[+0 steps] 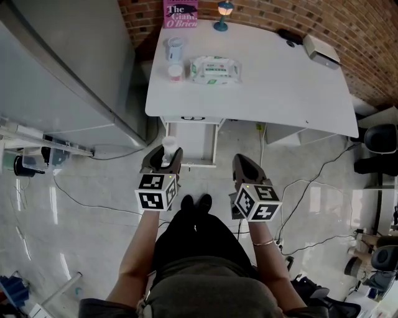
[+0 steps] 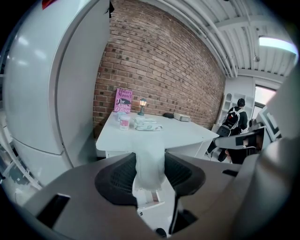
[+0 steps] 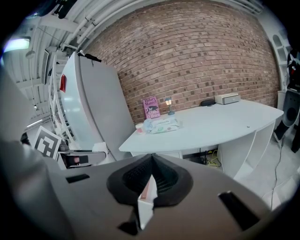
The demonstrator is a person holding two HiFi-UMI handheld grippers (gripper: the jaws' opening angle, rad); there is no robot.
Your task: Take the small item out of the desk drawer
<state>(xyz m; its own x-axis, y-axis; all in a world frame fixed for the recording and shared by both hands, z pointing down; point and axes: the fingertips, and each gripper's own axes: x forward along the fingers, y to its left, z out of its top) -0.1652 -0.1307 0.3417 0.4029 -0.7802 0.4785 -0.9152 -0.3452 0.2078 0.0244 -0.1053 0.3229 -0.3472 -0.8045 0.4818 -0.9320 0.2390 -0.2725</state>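
Observation:
A small frosted-white, bottle-like item [image 1: 168, 149] stands upright between the jaws of my left gripper [image 1: 164, 163], which is shut on it. In the left gripper view the item [image 2: 150, 164] fills the gap between the dark pads of the left gripper [image 2: 150, 174]. Both grippers hang over the floor, a short way in front of the white desk [image 1: 280, 93]. The desk drawer [image 1: 193, 144] stands pulled open under the desk's left end. To the right, my right gripper [image 1: 244, 166] is shut, and the right gripper [image 3: 151, 174] has nothing between its jaws.
On the desk are a pink book [image 1: 180, 13], a small lamp [image 1: 222, 15], a wipes packet [image 1: 214, 68], a cup [image 1: 175, 48], a small jar [image 1: 176, 72] and a white box [image 1: 320, 49]. A tall grey fridge [image 1: 68, 68] stands left. Cables [image 1: 305, 186] cross the floor; chairs [image 1: 376, 140] sit right.

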